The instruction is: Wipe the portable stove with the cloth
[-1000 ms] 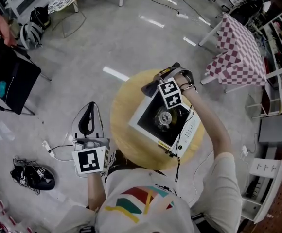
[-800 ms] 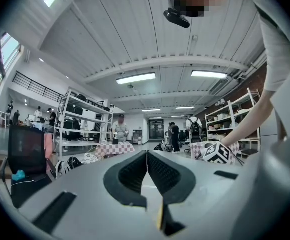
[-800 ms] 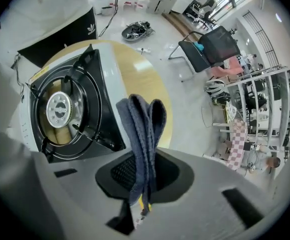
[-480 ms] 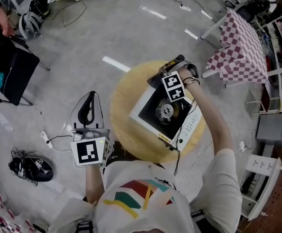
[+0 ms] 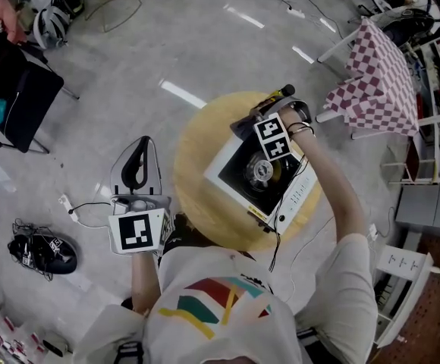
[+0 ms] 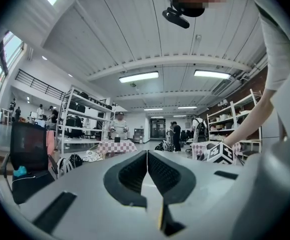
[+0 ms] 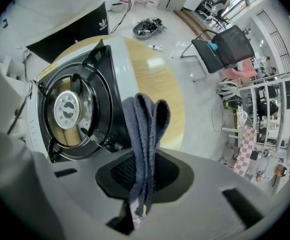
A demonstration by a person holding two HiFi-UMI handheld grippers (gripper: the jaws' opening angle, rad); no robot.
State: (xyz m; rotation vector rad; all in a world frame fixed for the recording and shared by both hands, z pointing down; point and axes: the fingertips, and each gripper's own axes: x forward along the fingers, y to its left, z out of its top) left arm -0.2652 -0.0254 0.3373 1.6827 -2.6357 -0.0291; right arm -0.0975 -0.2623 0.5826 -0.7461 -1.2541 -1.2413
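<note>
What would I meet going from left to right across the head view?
Black chair → left gripper, over the floor → portable stove on the round table → checkered tablecloth.

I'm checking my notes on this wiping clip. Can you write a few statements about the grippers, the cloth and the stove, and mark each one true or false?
1. The right gripper has the cloth between its jaws. True.
2. The left gripper grips the stove. False: it is off to the side of the table, with its jaws together on nothing.
3. The stove sits on a round wooden table. True.
4. A pot stands on the burner. False: the burner is bare.
</note>
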